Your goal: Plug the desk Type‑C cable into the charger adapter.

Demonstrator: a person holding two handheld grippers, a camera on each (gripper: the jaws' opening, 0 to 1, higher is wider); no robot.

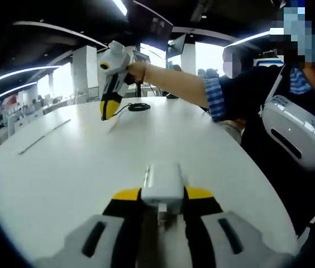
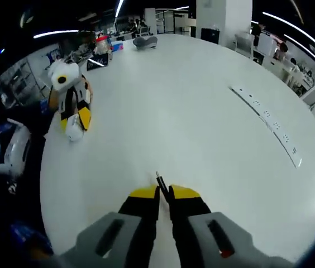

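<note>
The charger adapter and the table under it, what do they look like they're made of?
Charger adapter: likely hard plastic, white, smooth with a slight sheen and rounded edges. Table: a white, smooth, matte-looking top, perhaps laminate or painted board; only soft light reflections show, so the exact material is unclear.

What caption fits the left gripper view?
Left claw clamps the white charger adapter above the table.

left gripper [image 1: 163, 195] clamping charger adapter [image 1: 162, 183], white table [image 1: 62, 167]

- One white charger adapter [image 1: 162, 188]
- One black cable [image 1: 138, 106]
- Two yellow-tipped tongs: left tongs [image 1: 162, 195], right tongs [image 2: 164, 192]
- One white round tabletop [image 2: 191, 106]
- One long socket strip [image 2: 266, 125]
</note>
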